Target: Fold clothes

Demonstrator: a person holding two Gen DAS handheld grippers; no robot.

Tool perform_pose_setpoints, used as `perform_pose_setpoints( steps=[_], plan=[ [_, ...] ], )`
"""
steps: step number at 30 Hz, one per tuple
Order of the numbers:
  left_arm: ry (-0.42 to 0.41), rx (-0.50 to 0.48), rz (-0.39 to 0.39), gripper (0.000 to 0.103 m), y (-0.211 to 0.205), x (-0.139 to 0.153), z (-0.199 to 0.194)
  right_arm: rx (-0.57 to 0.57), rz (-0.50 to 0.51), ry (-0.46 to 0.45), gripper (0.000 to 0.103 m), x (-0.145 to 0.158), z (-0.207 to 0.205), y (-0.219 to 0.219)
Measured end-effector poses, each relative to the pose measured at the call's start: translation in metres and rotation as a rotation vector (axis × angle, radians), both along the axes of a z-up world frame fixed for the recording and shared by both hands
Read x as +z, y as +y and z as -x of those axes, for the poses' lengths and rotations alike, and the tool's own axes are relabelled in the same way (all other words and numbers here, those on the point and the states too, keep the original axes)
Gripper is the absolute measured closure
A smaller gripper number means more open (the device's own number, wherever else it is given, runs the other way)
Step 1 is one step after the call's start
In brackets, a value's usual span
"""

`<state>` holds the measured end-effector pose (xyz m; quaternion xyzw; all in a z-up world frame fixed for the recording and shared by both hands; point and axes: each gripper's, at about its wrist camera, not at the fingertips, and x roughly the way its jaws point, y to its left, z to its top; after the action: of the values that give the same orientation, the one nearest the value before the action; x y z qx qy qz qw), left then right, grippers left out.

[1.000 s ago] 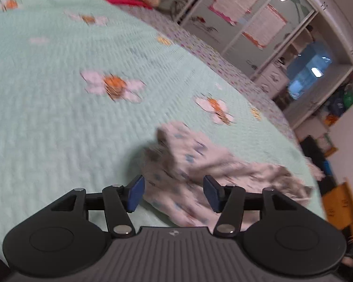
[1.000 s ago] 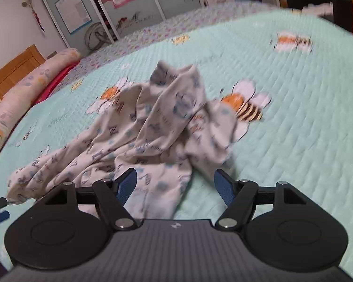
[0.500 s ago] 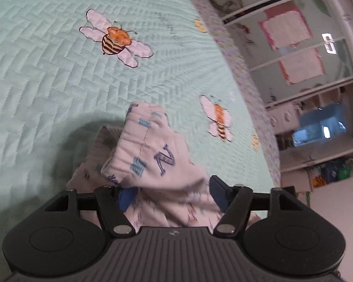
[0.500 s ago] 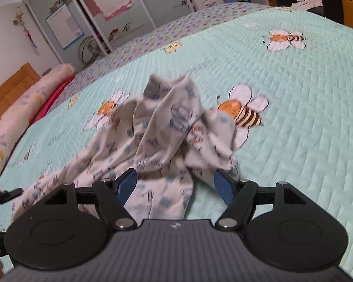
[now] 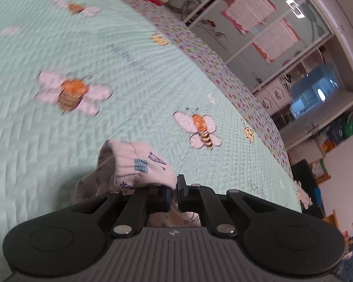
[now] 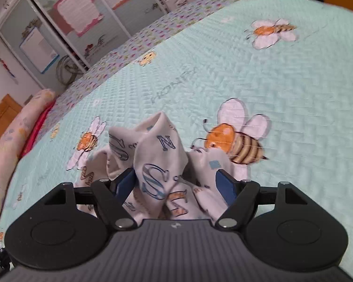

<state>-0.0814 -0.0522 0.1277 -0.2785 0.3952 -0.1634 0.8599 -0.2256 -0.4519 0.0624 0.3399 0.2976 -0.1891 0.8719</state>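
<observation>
Left fingers (image 5: pixel 163 195) clamping garment (image 5: pixel 138 164), right spread

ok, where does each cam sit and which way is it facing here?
Left wrist: mounted on the left hand-held gripper, looking along its fingers, which are shut on a cuff of the white letter-printed garment, across the mint-green quilted bee-print bedspread toward wardrobe doors.
Right wrist: mounted on the right hand-held gripper, open around the crumpled garment, facing across the bedspread toward the wardrobe.
Shared: the same garment, the bedspread and the wardrobe doors with pink posters. Neither view shows the other gripper.
</observation>
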Motion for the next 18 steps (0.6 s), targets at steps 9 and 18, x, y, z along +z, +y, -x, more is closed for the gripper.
perform_pose_setpoints(
  steps=[9,18],
  plan=[
    [-0.231,-0.103,-0.076,0.101,-0.052,0.090,-0.055,0.040,0.193,-0.038,0.087,0.073,-0.034,-0.037],
    [-0.371,-0.247,-0.085,0.100,-0.051,0.112,-0.013,0.116,0.673,-0.169,0.082,0.159,0.002,-0.046]
  ],
)
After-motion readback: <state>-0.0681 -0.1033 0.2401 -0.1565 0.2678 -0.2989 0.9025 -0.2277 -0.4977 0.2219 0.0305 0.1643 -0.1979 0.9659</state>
